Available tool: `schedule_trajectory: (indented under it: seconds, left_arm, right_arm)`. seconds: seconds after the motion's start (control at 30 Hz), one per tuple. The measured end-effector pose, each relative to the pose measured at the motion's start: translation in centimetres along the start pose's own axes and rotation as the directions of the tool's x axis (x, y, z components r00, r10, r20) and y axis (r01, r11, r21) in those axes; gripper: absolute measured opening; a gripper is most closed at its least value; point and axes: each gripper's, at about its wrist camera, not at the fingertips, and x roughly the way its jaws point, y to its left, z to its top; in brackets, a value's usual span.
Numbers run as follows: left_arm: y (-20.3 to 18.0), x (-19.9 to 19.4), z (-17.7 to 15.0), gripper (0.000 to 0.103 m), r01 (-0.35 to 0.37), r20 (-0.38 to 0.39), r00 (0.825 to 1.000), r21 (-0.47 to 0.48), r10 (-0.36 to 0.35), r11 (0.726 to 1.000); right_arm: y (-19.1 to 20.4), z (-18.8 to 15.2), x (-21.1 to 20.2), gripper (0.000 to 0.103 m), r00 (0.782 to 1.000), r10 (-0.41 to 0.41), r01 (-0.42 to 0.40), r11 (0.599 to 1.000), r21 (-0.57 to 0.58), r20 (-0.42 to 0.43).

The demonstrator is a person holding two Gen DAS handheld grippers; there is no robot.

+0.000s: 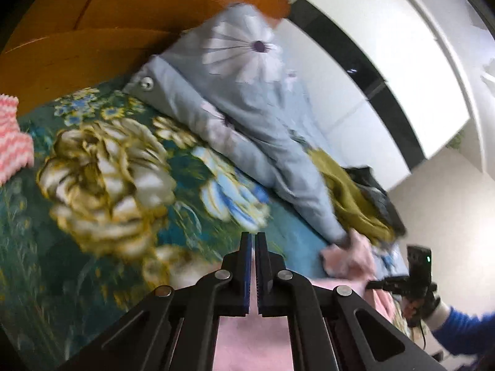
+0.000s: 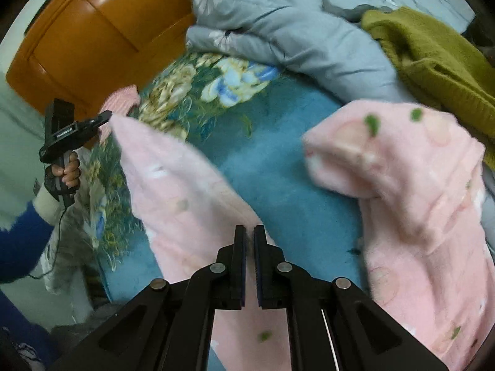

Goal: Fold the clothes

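Pink fleece garment (image 2: 427, 204) fills the lower right; my left gripper (image 2: 106, 117) pinches its corner at left, my right gripper (image 2: 250, 232) is pressed together.

Bed surface and surrounding furniture, both wrist views.
Teal floral blanket (image 2: 216, 86) covers the bed, cream and blue blooms printed across it, centre and left of both frames; grey-blue daisy-print duvet (image 2: 278, 31) lies bunched along its far edge, upper centre; orange-brown wooden headboard (image 2: 92, 37) fills the upper left; pink-and-white zigzag knit (image 1: 12, 136) sits at the left edge of the left view; white wardrobe with a black band (image 1: 371, 61) stands upper right there.
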Motion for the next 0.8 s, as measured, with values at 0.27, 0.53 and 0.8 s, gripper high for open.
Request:
schedule_trajectory:
  seconds: [0.27,0.53,0.8]
  left_arm:
    - [3.6,7.9,0.8,0.002,-0.155,-0.105,0.984,-0.151,0.14,0.976]
    - [3.0,2.6,-5.6,0.022,-0.3,-0.13,0.95,-0.141,0.283,0.943]
    - [3.8,1.5,-13.0,0.033,-0.265,-0.127,0.964,-0.359,0.234,0.895]
  right_arm:
    - [-5.3,2.4,6.2,0.004,0.984,-0.152,0.167,0.969,0.181,-0.094]
    - [-4.3,1.8,6.7,0.008,0.977,-0.197,0.206,0.971,0.119,-0.085]
    - [-3.0,-3.1,-2.2,0.041,0.98,-0.183,0.163,0.962,0.219,0.074]
